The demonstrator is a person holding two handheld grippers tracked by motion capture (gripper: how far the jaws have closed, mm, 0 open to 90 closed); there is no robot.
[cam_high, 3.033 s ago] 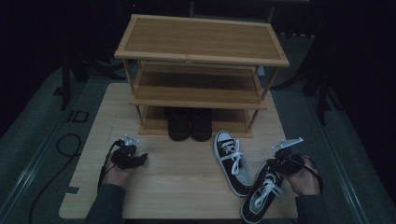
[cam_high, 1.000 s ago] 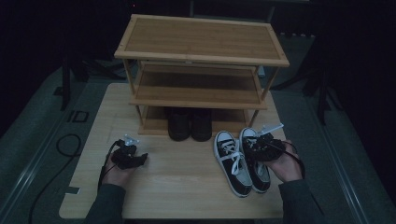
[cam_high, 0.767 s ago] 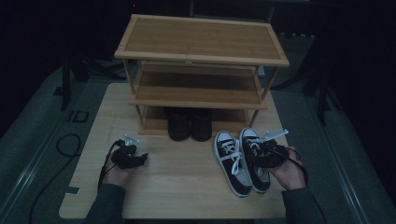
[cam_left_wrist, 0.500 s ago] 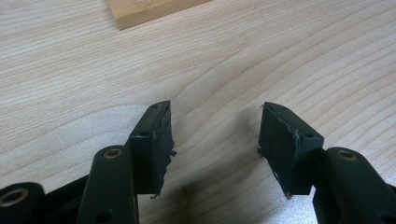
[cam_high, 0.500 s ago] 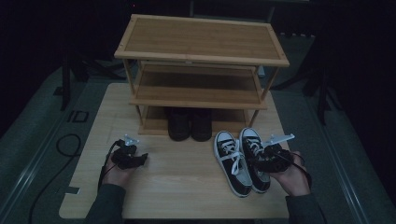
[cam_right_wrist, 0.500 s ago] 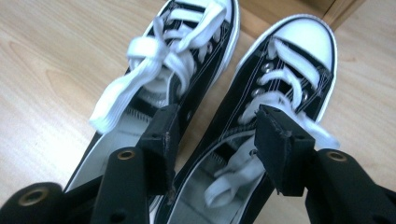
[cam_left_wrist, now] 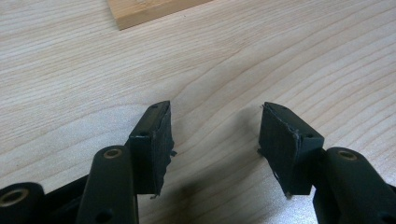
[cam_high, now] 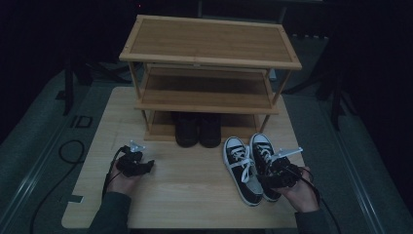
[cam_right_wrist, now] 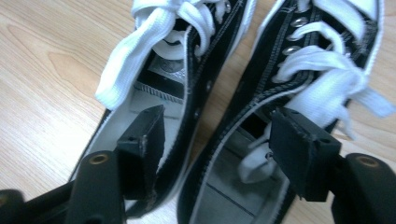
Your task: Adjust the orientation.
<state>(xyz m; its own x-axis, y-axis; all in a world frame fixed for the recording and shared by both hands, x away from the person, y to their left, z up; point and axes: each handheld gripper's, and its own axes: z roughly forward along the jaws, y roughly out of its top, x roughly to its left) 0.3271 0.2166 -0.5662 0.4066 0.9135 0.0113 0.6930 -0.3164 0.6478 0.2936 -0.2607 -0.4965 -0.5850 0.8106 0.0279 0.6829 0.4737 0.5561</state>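
Since three seconds ago, the right-hand sneaker [cam_high: 263, 163] has come from the bench's near right corner to stand beside its mate [cam_high: 242, 168]; my right tongs [cam_high: 272, 171] have just been opening, jaws now clear of the canvas.

High view: both black sneakers with white laces stand side by side on the bench [cam_high: 190, 195], toes toward the wooden shoe rack [cam_high: 209, 73], just right of the dark pair of boots [cam_high: 198, 129] under its lowest shelf. My right tongs sit at the sneakers' heel end. My left tongs [cam_high: 146, 166] rest well apart at the near left.

Left gripper view: left tongs [cam_left_wrist: 215, 140] spread wide over bare bench [cam_left_wrist: 233, 56], nothing between them.

Right gripper view: right tongs [cam_right_wrist: 217, 140] spread wide, one jaw over each sneaker's opening, the two inner collars between them; pads pressing on neither left sneaker [cam_right_wrist: 154, 93] nor right sneaker [cam_right_wrist: 299, 56].
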